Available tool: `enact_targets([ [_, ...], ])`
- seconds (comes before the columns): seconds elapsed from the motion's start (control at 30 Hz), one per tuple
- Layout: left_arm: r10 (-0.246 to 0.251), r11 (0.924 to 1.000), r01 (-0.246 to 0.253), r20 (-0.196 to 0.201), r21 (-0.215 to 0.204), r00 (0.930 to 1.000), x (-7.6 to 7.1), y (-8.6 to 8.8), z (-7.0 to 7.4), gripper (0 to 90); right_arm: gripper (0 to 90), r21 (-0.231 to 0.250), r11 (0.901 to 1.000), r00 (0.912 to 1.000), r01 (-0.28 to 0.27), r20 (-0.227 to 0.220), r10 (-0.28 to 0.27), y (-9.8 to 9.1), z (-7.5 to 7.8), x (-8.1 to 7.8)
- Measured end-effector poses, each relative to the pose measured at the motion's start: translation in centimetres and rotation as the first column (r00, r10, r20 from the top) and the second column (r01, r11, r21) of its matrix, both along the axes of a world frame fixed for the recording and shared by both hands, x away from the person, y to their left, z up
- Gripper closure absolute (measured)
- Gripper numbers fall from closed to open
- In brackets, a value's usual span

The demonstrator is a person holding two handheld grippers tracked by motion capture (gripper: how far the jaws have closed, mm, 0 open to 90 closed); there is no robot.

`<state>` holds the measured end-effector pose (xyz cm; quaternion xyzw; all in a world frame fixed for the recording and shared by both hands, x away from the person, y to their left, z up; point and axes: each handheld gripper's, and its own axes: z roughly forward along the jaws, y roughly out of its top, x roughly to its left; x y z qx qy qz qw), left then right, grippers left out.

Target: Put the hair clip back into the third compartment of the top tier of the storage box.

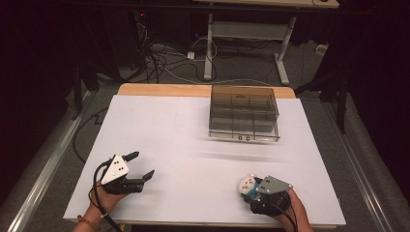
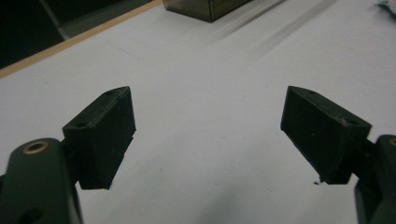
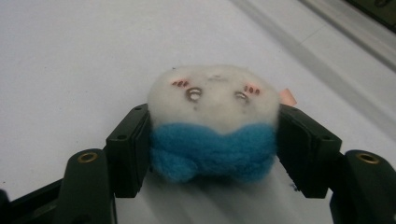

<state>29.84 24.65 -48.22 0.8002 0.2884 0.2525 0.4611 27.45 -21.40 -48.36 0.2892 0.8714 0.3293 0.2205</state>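
Observation:
A small plush toy (image 1: pixel 245 183), white on top with a tiny face and blue below, sits near the front right of the white table (image 1: pixel 183 140). My right gripper (image 1: pixel 249 189) is shut on it. In the right gripper view both black pads press the sides of the plush toy (image 3: pixel 212 140), held by the right gripper (image 3: pixel 214 119) just above the white surface. My left gripper (image 1: pixel 141 165) rests at the front left, open with nothing between its fingers. The left gripper view has the left gripper (image 2: pixel 208 100) with its jaws wide apart over bare table.
A smoky translucent plastic box (image 1: pixel 244 113) with several compartments stands at the back of the table, right of centre; its corner (image 2: pixel 205 7) appears in the left gripper view. Beyond the table's wooden far edge (image 1: pixel 159 89) are cables and a desk frame (image 1: pixel 209 48) on the floor.

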Motion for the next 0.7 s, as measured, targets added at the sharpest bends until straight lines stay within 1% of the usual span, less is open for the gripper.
enact_targets([
  [0.03, -0.005, 1.0000, 0.005, 0.004, 0.004, 1.0000, -0.1, 0.0, 0.0, 17.4, 33.7, 0.004, 1.0000, 0.9999, -0.005, 0.015, 0.005, -0.1, 0.0, -0.1],
  [0.2, -0.006, 1.0000, 0.006, 0.001, 0.001, 1.0000, -0.1, 0.2, 0.0, 17.4, 33.7, 0.014, 0.9998, 0.9996, -0.010, 0.027, 0.010, -0.2, 0.1, -0.2],
  [0.27, -0.005, 0.9999, 0.005, 0.006, 0.014, 1.0000, 0.0, 0.1, 0.0, 17.4, 33.8, 0.012, 0.9999, 0.9994, -0.008, 0.034, 0.008, -0.2, 0.2, -0.4],
  [0.3, -0.005, 0.9999, 0.005, 0.005, 0.016, 1.0000, 0.1, 0.1, -0.1, 17.4, 33.8, 0.014, 0.9999, 0.9990, -0.010, 0.043, 0.009, -0.3, 0.3, -0.5],
  [0.33, -0.005, 0.9998, 0.005, 0.004, 0.019, 1.0000, 0.1, 0.1, -0.1, 17.4, 33.8, 0.014, 0.9999, 0.9990, -0.010, 0.043, 0.009, -0.3, 0.3, -0.5],
  [0.37, -0.005, 0.9997, 0.005, 0.016, 0.023, 0.9999, 0.2, 0.2, -0.1, 17.4, 33.8, 0.016, 0.9998, 0.9988, -0.008, 0.048, 0.008, -0.3, 0.3, -0.6],
  [0.4, -0.002, 0.9998, 0.002, 0.003, 0.019, 1.0000, 0.2, 0.1, -0.2, 17.4, 33.9, 0.013, 0.9999, 0.9983, -0.010, 0.058, 0.009, -0.4, 0.5, -0.7],
  [0.5, -0.005, 0.9998, 0.005, 0.005, 0.020, 1.0000, 0.1, 0.1, -0.1, 17.4, 33.9, 0.022, 0.9998, 0.9959, -0.004, 0.091, 0.002, -0.7, 1.0, -1.1],
  [0.53, -0.005, 0.9998, 0.005, 0.005, 0.020, 1.0000, 0.1, 0.1, -0.1, 17.4, 33.9, 0.022, 0.9998, 0.9959, -0.004, 0.091, 0.002, -0.7, 1.0, -1.1],
  [0.57, -0.006, 0.9997, 0.005, 0.006, 0.023, 1.0000, 0.1, 0.1, -0.1, 17.4, 34.0, 0.030, 0.9995, 0.9943, 0.004, 0.106, -0.007, -0.9, 1.2, -1.3],
  [0.6, -0.009, 0.9996, 0.008, 0.020, 0.029, 0.9998, 0.2, 0.1, -0.1, 17.4, 34.0, 0.030, 0.9995, 0.9943, 0.004, 0.106, -0.007, -0.9, 1.2, -1.3],
  [0.63, -0.008, 0.9997, 0.008, 0.006, 0.024, 0.9999, 0.1, 0.1, -0.2, 17.4, 34.0, 0.035, 0.9994, 0.9939, 0.003, 0.110, -0.006, -1.1, 1.3, -1.3],
  [0.7, -0.009, 0.9997, 0.009, 0.003, 0.024, 0.9999, 0.2, 0.1, -0.2, 17.4, 34.0, 0.042, 0.9991, 0.9913, 0.011, 0.131, -0.017, -1.3, 1.6, -1.3],
])
